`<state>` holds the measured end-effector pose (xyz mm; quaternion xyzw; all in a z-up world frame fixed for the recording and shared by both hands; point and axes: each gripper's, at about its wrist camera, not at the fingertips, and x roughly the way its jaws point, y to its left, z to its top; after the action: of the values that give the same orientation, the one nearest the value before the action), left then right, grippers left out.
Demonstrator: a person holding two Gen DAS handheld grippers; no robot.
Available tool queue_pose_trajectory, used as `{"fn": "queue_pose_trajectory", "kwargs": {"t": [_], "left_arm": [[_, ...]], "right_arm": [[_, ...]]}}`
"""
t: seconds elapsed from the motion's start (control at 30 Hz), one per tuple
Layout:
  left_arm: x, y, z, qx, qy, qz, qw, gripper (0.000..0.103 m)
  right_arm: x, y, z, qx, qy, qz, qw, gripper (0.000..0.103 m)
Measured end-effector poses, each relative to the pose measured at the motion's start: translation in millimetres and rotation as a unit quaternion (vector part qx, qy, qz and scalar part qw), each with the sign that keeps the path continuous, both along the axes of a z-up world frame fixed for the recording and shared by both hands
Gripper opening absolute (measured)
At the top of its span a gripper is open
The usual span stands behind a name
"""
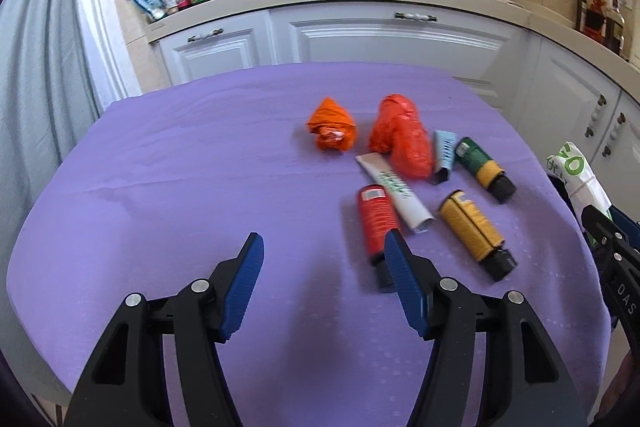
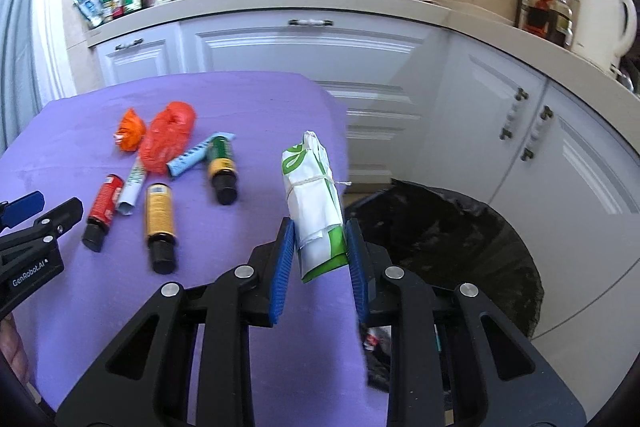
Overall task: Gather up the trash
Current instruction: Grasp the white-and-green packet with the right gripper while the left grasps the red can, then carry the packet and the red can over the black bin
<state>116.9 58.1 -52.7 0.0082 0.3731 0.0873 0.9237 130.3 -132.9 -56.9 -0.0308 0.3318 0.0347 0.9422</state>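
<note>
Right gripper (image 2: 320, 259): tilted downward, clamped on white-and-green packet (image 2: 314, 203), held over the table's right edge beside black-lined bin (image 2: 460, 247). Left gripper (image 1: 322, 281): jaws parted, empty, above bare purple tablecloth (image 1: 160, 187). Beyond: red tube (image 1: 376, 223), yellow tube (image 1: 470, 227), orange bags (image 1: 400, 135).

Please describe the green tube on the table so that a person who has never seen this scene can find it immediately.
On the purple tablecloth a cluster of trash lies near the side closest to the black bin. The green tube is the cluster's outermost piece on that side, beside a pale blue tube. Only it has a dark green body with a yellow band above its black cap.
</note>
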Motion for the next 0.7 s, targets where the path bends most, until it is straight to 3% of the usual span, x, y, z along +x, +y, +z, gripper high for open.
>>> {"fn": "queue_pose_trajectory", "kwargs": {"t": [0.27,0.37,0.47,0.7], "left_arm": [[10,-22,-14,0.011,0.020,-0.022,0.9995,0.058],[14,-26,-19,0.005,0.032,-0.029,0.9990,0.047],[17,-25,-25,-0.004,0.045,-0.031,0.9985,0.025],[9,-26,-25,0.008,0.033,-0.040,0.9986,0.025]], "right_arm": [[1,-20,-6,0.012,0.004,-0.015,1.000,0.026],[2,-24,-8,0.015,0.005,-0.017,1.000,0.026],[2,-26,-8,0.016,0.004,-0.018,1.000,0.026],[1,-27,-8,0.017,0.003,-0.019,1.000,0.026]]}}
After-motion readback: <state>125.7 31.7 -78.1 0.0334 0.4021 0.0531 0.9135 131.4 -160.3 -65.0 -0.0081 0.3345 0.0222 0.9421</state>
